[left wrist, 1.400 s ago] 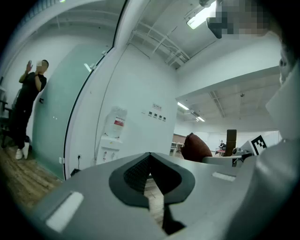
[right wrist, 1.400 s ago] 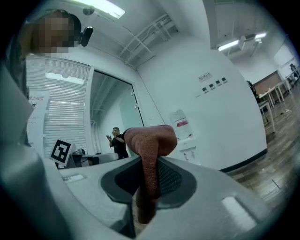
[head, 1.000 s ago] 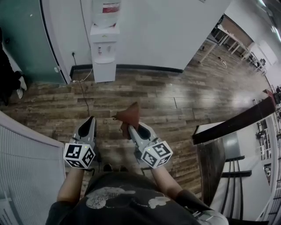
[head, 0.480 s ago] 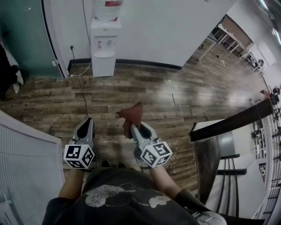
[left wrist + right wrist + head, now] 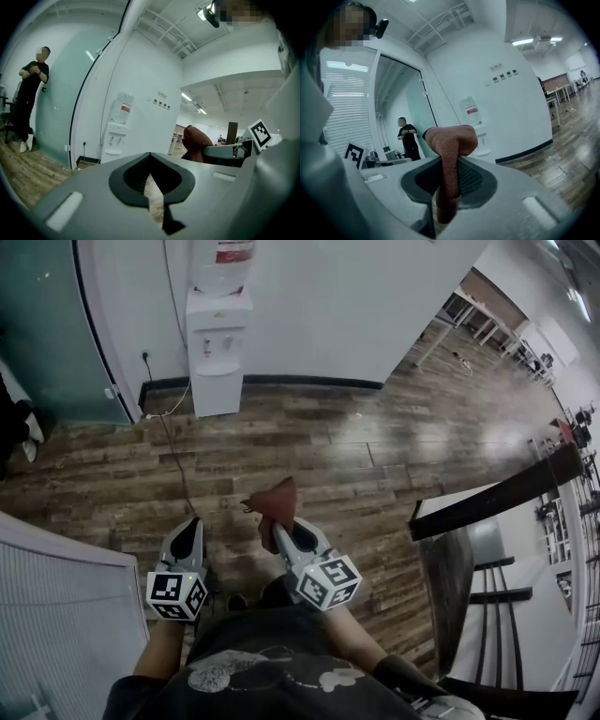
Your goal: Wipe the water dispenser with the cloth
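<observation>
The white water dispenser (image 5: 217, 345) stands against the far wall with a bottle on top; it also shows in the left gripper view (image 5: 116, 132) and the right gripper view (image 5: 475, 127). A reddish-brown cloth (image 5: 276, 502) sticks up from my right gripper (image 5: 278, 532), which is shut on it; its bunched end (image 5: 451, 143) rises above the jaws. My left gripper (image 5: 190, 534) is held beside it, shut with nothing in it (image 5: 150, 171). Both are held low near the body, well short of the dispenser. The cloth (image 5: 196, 140) shows to the right in the left gripper view.
A black cable (image 5: 172, 442) runs from a wall socket across the wood floor (image 5: 375, 456). A dark table edge (image 5: 487, 498) is on the right, white blinds (image 5: 56, 606) on the left. A person (image 5: 29, 101) stands by the glass wall.
Both grippers sit slightly lower in the head view and the scene has shifted a little. The cloth stays held in the right gripper.
</observation>
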### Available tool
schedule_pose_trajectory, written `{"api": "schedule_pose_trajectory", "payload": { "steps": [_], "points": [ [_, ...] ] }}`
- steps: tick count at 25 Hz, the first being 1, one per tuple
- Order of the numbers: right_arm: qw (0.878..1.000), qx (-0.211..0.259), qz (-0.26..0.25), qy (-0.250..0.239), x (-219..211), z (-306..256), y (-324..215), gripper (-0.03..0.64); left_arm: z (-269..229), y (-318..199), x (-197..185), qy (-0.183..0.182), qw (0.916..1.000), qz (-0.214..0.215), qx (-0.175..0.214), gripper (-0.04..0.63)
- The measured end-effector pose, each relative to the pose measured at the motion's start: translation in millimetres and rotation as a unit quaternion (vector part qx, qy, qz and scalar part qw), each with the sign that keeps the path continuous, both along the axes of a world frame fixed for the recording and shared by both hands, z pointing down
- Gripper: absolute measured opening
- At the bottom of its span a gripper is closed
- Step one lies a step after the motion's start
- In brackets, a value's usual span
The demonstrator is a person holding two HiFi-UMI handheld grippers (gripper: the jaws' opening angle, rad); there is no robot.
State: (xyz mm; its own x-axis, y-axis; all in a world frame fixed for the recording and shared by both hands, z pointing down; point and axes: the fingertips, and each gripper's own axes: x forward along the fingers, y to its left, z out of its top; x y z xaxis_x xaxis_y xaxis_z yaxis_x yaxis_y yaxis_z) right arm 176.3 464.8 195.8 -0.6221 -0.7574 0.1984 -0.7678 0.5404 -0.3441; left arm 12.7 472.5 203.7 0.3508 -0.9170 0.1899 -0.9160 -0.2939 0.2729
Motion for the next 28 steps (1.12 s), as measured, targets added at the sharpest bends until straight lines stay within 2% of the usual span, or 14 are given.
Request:
{"api": "schedule_pose_trajectory", "payload": {
  "steps": [3, 6, 11, 16, 20, 24, 28],
  "points": [
    [1.000, 0.000, -0.005, 0.014, -1.3, 4.4, -8.3, 0.061, 7.0, -7.7, -1.2, -0.001, 1.0000, 0.001, -0.007, 0.018],
    [1.000, -0.005, -0.004, 0.009, -1.0, 12.4, -30.8, 0.061, 7.1, -24.6, -8.0, -0.017, 0.9996, -0.021, 0.008, 0.018],
    [0.999, -0.014, -0.028, -0.005, -5.8, 27.9, -90.2, 0.061, 12.0, -67.3, -13.5, -0.056, 0.9969, -0.050, 0.022, 0.018],
    [0.998, -0.015, -0.058, -0.019, -9.1, 21.9, -164.3, 0.061, 0.3, -135.8, -25.1, -0.087, 0.9918, -0.088, 0.032, 0.018],
    [0.997, -0.020, -0.076, -0.018, -2.3, 21.6, -213.7, 0.061, -8.8, -185.3, -41.9, -0.080, 0.9860, -0.143, 0.033, 0.018],
    [0.996, -0.029, -0.078, -0.018, 11.4, 27.5, -256.7, 0.061, -0.4, -218.5, -39.0, -0.095, 0.9834, -0.153, 0.019, 0.018],
    [0.996, -0.030, -0.079, -0.019, 19.1, 32.6, -293.7, 0.061, -7.2, -247.6, -34.4, -0.105, 0.9815, -0.157, 0.031, 0.018]
  ]
}}
